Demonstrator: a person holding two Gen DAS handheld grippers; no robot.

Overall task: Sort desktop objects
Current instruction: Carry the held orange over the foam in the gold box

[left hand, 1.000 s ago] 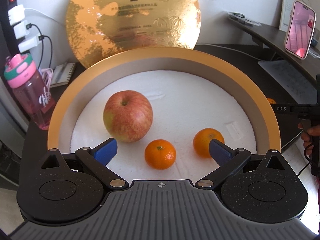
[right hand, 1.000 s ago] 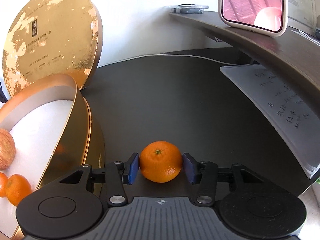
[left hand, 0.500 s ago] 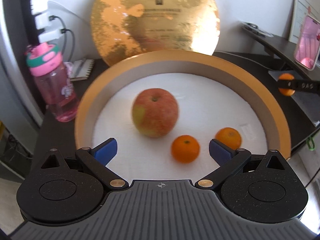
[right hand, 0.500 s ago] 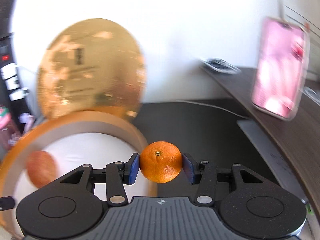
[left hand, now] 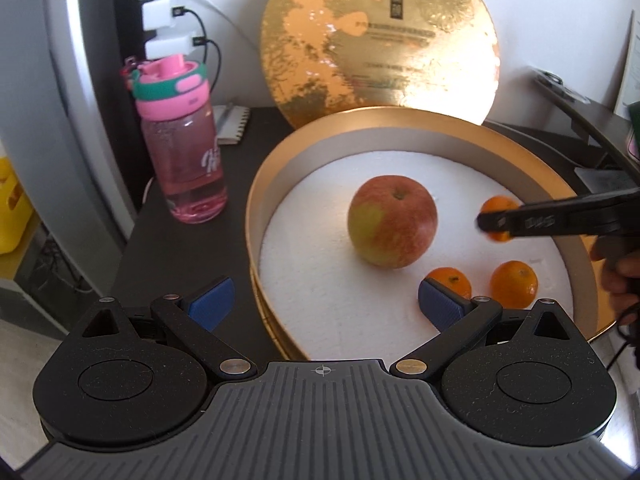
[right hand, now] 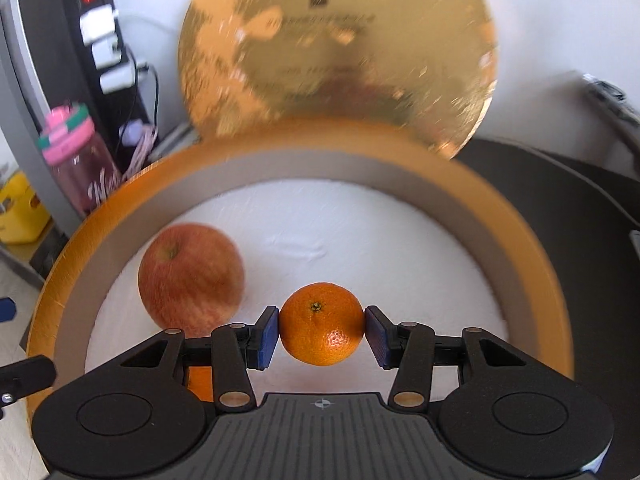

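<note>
A round gold box (left hand: 280, 156) (right hand: 532, 216) with a white foam floor holds a red-yellow apple (left hand: 392, 226) (right hand: 190, 276) and two tangerines (left hand: 450, 282) (left hand: 514, 284). My right gripper (right hand: 322, 326) is shut on a third tangerine (right hand: 322, 324) and holds it above the box floor, right of the apple. It also shows in the left wrist view (left hand: 496, 220), coming in from the right. My left gripper (left hand: 324, 304) is open and empty over the box's front left rim.
The gold lid (left hand: 380, 40) leans on the wall behind the box. A pink water bottle (left hand: 186, 140) stands to the left on the dark desk, with a notebook (left hand: 232, 124) and a power strip with chargers (left hand: 164, 12) behind it.
My right gripper has carried the tangerine left, from above the dark desk to over the inside of the box. My left gripper has drawn back and to the left.
</note>
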